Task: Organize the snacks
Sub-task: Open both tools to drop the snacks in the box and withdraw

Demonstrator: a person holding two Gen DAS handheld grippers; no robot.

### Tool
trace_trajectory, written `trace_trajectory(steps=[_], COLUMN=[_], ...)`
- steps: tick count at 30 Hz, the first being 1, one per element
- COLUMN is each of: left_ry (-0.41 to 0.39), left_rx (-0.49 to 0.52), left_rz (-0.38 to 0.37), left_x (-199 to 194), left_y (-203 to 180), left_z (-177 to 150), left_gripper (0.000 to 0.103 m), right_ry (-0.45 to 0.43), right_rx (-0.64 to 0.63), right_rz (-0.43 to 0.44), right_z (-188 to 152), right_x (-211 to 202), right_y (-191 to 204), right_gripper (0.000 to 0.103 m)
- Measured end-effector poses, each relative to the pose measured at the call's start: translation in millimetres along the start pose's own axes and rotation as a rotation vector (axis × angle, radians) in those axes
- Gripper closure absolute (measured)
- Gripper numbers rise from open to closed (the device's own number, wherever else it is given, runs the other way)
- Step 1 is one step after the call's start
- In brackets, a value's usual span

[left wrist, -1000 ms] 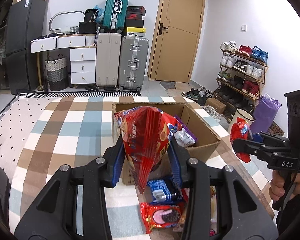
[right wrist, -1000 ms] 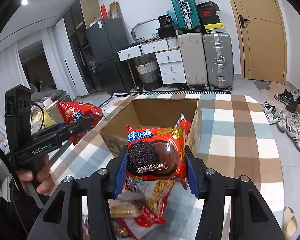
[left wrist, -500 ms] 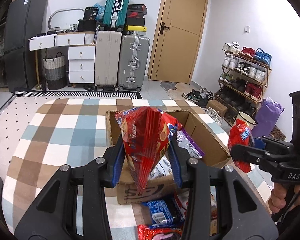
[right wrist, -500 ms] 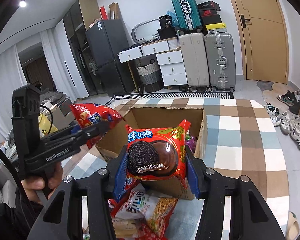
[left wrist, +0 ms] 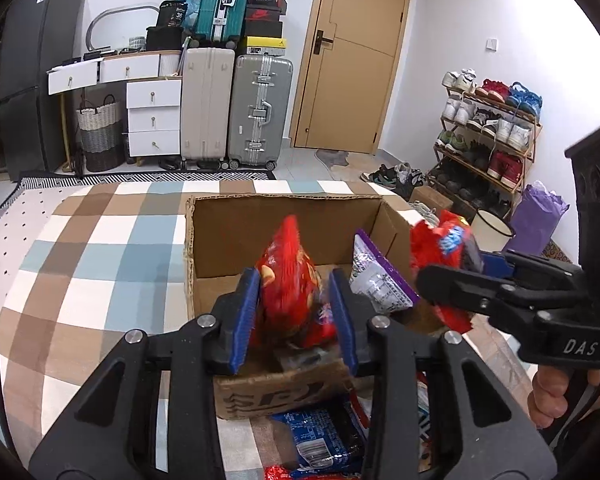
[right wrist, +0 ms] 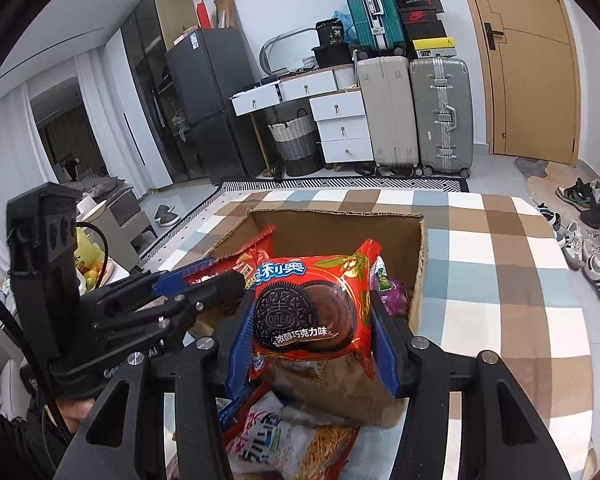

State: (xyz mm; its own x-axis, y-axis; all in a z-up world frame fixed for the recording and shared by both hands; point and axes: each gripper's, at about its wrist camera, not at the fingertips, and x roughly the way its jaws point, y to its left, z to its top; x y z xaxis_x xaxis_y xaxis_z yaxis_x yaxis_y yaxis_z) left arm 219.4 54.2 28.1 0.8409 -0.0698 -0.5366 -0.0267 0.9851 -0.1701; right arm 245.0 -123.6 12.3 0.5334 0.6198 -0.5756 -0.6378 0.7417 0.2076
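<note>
My left gripper (left wrist: pixel 294 312) is shut on a red snack bag (left wrist: pixel 290 276) and holds it over the near part of the open cardboard box (left wrist: pixel 236 224). My right gripper (right wrist: pixel 312 320) is shut on a red Oreo pack (right wrist: pixel 312 304) and holds it above the box's (right wrist: pixel 340 220) near edge. The left gripper also shows at the left of the right wrist view (right wrist: pixel 204 280). The right gripper shows at the right of the left wrist view (left wrist: pixel 456 264). A purple packet (left wrist: pixel 380 276) lies inside the box.
The box stands on a checked tablecloth (left wrist: pixel 100 248). Loose snacks lie in front of the box: a blue Oreo pack (left wrist: pixel 320 436) and a white noodle-snack bag (right wrist: pixel 296 444). A shoe rack (left wrist: pixel 488 136) stands at the right, suitcases (left wrist: pixel 236 108) behind.
Both grippers have moved forward with their packs, from in front of the box to over it. The left bag has dropped lower into the box opening.
</note>
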Motion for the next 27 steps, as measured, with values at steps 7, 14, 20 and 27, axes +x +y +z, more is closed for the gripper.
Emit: trace_trajectory(steps=[7,14,20,27], left_ry=[0.014,0.029,0.022,-0.022], left_rx=[-0.016,-0.017,-0.019,-0.018], left_rz=[-0.001,0.005,-0.005,0.041], left_x=[6.7,10.4,0.0,-34.2], left_y=[7.3,12.8,15.3,12.2], left_z=[-3.1,-2.7,-3.1,-10.6], left_gripper=[0.070,0.064,0.025,0.001], right_ry=[0.012,-0.028,-0.067,-0.050], right_rx=[-0.011,-0.008,0.000,0.036], right_rz=[-0.027,-0.062,-0.077,-0.093], right_z=[4.0,7.5,6.5,-5.3], right_x=[20.1,20.2,0.0,-22.2], right_y=[-0.7,-4.1,-10.2,-17.6], right_gripper=[0.051,0.033,0.012,0.000])
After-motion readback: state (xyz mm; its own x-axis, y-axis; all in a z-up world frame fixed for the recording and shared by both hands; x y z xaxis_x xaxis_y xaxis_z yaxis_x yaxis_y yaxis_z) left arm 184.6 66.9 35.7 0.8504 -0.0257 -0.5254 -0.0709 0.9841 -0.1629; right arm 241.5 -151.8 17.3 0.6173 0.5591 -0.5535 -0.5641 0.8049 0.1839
